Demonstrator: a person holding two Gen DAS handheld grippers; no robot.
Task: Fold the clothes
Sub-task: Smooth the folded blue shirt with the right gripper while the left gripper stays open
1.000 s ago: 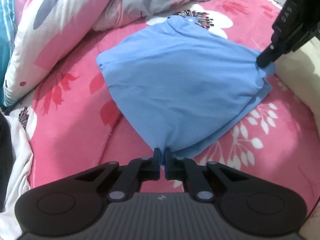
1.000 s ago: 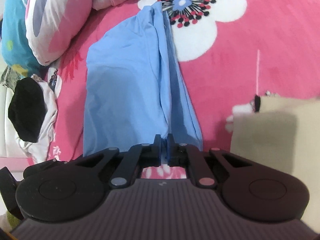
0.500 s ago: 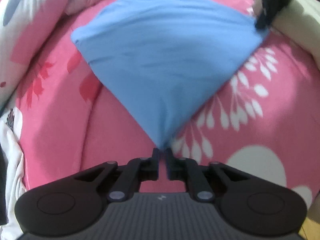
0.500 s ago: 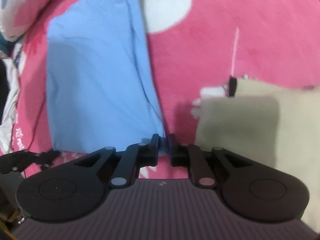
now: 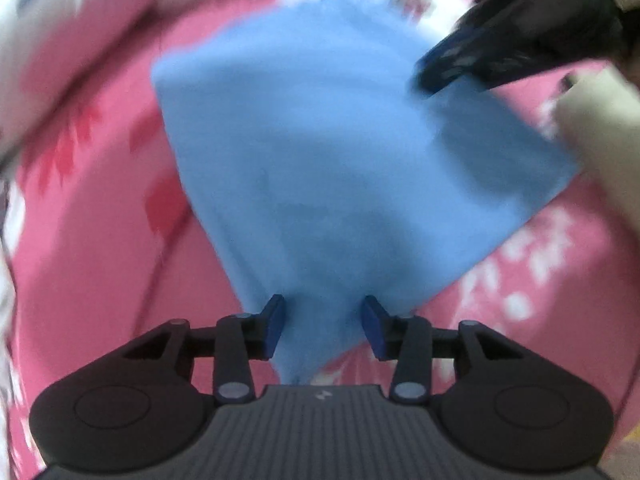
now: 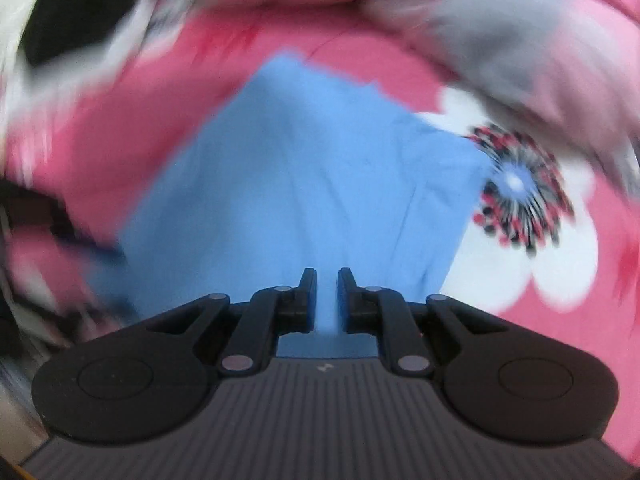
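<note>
Lying flat on the pink flowered bedspread (image 5: 92, 216), the blue garment (image 5: 328, 168) is folded into a rough square, one corner pointing toward the left claw (image 5: 323, 326). That claw's jaws have just been opening; they now stand apart with the garment's near corner between them, the blue pads (image 5: 272, 328) not pressing the cloth. Both views are smeared by motion blur, so fine folds are hard to read.

The right claw (image 5: 436, 80) shows in the left wrist view as a dark blurred shape at the garment's far right edge, over or on the cloth; contact cannot be told there. In the right wrist view the right claw (image 6: 323, 300) has its jaws nearly together, a narrow slot between them with blue cloth showing through it and behind it; whether the fingers (image 6: 306, 300) pinch the fabric or only sit above it cannot be told.

Beside the garment's right corner lies a cream folded item (image 5: 600, 152), touching or just beside the blue edge. Past the garment's far side sits a pink, white and grey quilt (image 6: 520, 40). A big white flower print with a dark spiky centre (image 6: 520, 188) lies just beside the garment in the right wrist view. A black and white heap (image 6: 60, 28) sits well apart from the garment, at that view's upper left.
</note>
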